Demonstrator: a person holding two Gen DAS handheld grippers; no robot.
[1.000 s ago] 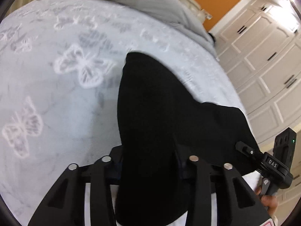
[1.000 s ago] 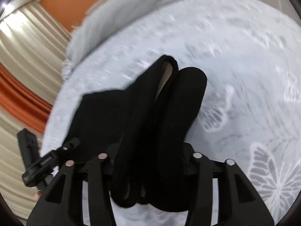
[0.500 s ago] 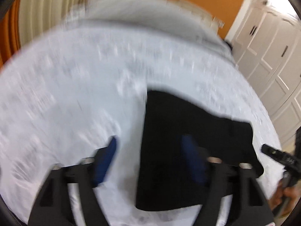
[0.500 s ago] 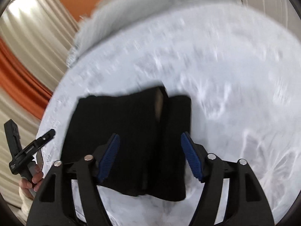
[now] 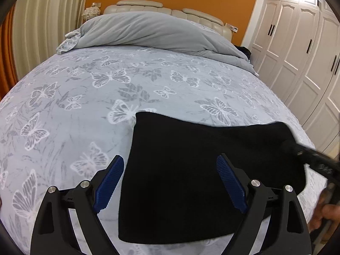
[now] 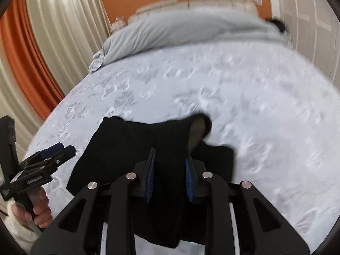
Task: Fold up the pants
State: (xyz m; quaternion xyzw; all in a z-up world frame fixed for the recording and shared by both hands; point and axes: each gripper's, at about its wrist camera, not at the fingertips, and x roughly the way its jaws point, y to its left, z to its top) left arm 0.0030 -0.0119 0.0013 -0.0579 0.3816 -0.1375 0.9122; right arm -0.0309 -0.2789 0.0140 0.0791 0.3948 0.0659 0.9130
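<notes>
The black pants point(image 5: 191, 170) lie folded on the butterfly-print bed sheet point(image 5: 85, 106) near the front edge. My left gripper point(image 5: 170, 182) is open and held above the pants, its blue pads point(image 5: 109, 180) apart on either side of the left part of the fabric. In the right wrist view my right gripper point(image 6: 170, 176) is shut on a raised fold of the pants point(image 6: 131, 146), lifting it off the bed. The right gripper also shows at the right edge of the left wrist view point(image 5: 312, 161). The left gripper shows at the left of the right wrist view point(image 6: 48, 155).
A grey duvet point(image 5: 153, 34) is bunched at the head of the bed before a beige headboard point(image 5: 165, 10) and orange wall. White wardrobe doors point(image 5: 301, 48) stand at the right. Curtains point(image 6: 42, 42) hang at the left.
Both grippers let go of the pants and drew back and up. The left stays open above them; the right has closed again on a fold and lifts it.
</notes>
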